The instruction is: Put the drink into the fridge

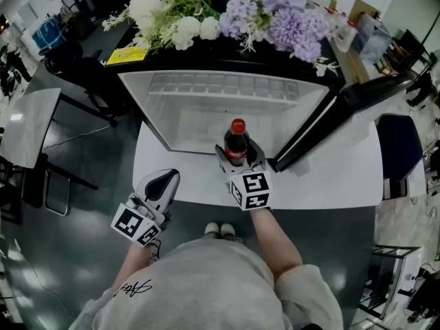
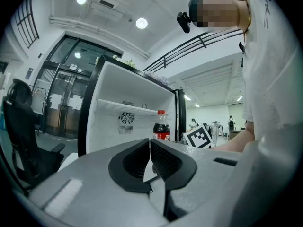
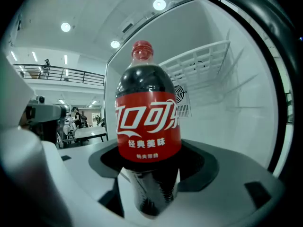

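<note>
1. The fridge (image 1: 206,108) stands open on the white counter (image 1: 330,177), its white inside bare, its door (image 1: 320,126) swung out to the right.
2. White and purple flowers (image 1: 227,19) lie along its dark top.
3. The left gripper (image 1: 163,181) hovers over the counter's front edge, left of the drink, its fingers (image 2: 135,160) closed together on nothing.
4. The right gripper (image 1: 239,158) has its fingers (image 3: 199,164) clamped around the lower body of the cola bottle (image 1: 236,141).
5. The bottle is upright, red cap on, right at the fridge's open front.
</note>
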A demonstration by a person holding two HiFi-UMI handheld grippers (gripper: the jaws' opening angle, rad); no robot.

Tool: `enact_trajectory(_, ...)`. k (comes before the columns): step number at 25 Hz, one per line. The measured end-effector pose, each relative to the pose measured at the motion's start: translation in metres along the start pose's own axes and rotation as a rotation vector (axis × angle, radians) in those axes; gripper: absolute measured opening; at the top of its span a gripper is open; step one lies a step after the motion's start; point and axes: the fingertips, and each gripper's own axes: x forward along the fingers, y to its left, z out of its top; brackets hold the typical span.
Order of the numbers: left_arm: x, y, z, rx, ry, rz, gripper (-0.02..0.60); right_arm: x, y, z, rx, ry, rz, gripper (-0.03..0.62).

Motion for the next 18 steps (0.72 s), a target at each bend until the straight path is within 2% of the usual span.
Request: enact_trajectory(18, -0.019, 0.014, -0.009, 0.001, 0.040, 0.072, 0.009, 0.053, -0.029, -0.030, 0.037, 0.061, -0.045, 0.310)
